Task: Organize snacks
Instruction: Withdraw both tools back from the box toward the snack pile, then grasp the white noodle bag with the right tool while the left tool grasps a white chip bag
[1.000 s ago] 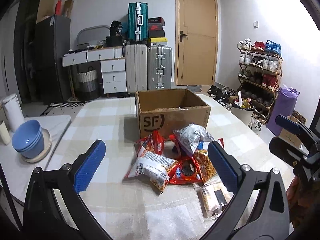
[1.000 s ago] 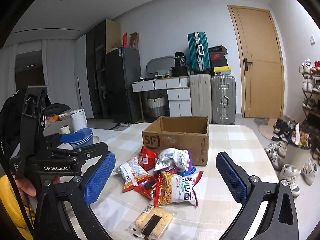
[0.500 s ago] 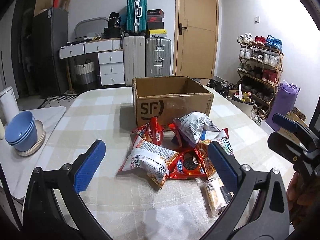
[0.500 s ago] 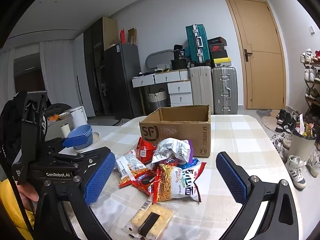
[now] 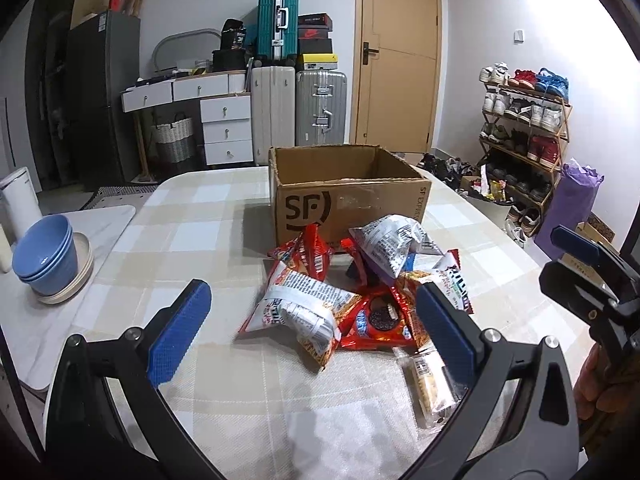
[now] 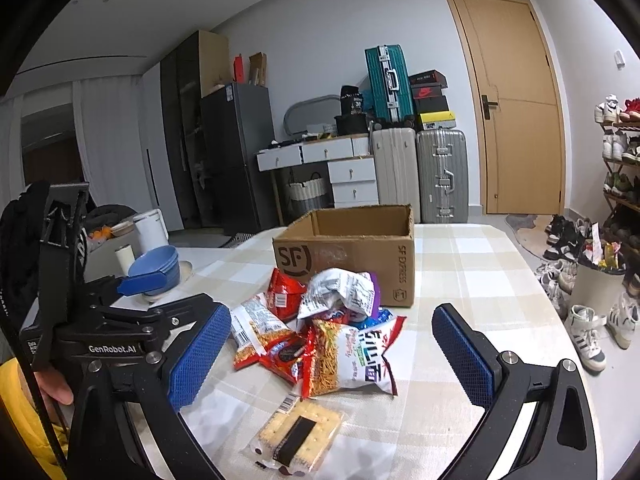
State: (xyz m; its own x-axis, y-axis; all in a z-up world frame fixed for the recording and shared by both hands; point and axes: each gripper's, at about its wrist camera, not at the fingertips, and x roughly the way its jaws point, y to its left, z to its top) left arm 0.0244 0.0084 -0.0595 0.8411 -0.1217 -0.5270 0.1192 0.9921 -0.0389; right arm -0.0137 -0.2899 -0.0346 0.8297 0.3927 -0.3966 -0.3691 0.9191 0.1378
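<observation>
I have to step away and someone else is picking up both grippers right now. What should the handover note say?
Left gripper: open, empty, hovering over the near side of the snack pile.
Right gripper: open, empty, also above the pile.
Brown SF cardboard box: open on the checked tablecloth, behind the pile; no snacks visible inside.
Pile includes a red cookie pack, a crumpled white bag, an orange-and-white noodle snack bag and a clear-wrapped cracker pack nearest you.
Done: nothing yet.
Left: probably move every snack into the box.
</observation>
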